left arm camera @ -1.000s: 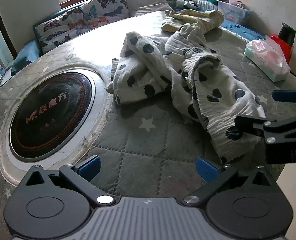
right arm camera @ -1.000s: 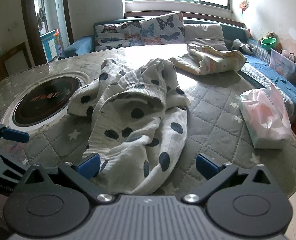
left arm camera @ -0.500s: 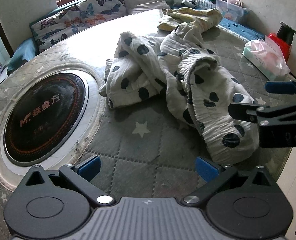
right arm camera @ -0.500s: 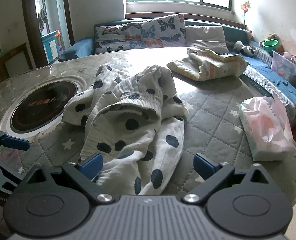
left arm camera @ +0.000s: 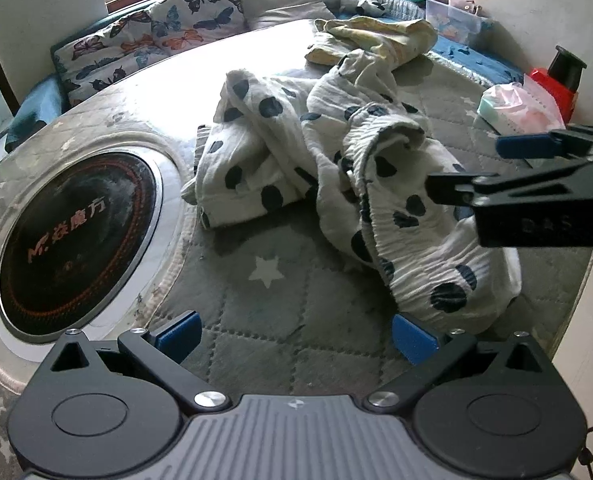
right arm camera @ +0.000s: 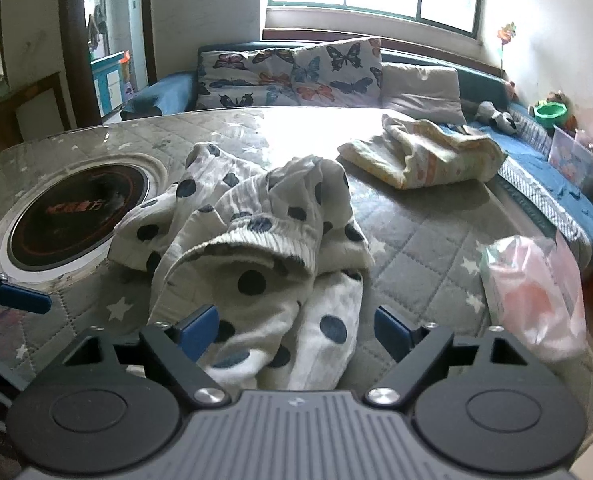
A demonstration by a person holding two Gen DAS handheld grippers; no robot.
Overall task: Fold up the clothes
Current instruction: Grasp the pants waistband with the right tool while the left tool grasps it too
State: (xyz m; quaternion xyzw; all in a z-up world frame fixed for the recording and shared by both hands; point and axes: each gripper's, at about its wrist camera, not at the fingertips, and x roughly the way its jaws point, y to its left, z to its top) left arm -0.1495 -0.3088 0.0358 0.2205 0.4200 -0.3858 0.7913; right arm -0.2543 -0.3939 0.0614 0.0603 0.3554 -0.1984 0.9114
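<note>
Now, entries from largest to smallest.
Table: round, covered with a grey quilted cover printed with white stars; everything I work on lies on it.
Sofa: dark blue, behind the table under the window, with butterfly cushions along its back.
Cooktop: black round glass disc set into the table on my left, red lettering on it, nothing on it.
Spotted garment: white with dark dots, crumpled in a heap near the middle of the table and trailing toward the near edge; an elastic, gathered hem faces me, standing open.
Yellow cloth: bundled on the far side of the table, just behind the spotted garment.
Tissue pack: pink and white, near the table's right edge, apart from the garment.
My left gripper: jaws spread wide, nothing between them, low over bare quilted cover; the right blue pad is just at the garment's near edge.
My right gripper: jaws wide apart, empty, with the garment's near end lying between the blue pads; contact I cannot tell. From the left camera it reaches in over the garment's right side.
</note>
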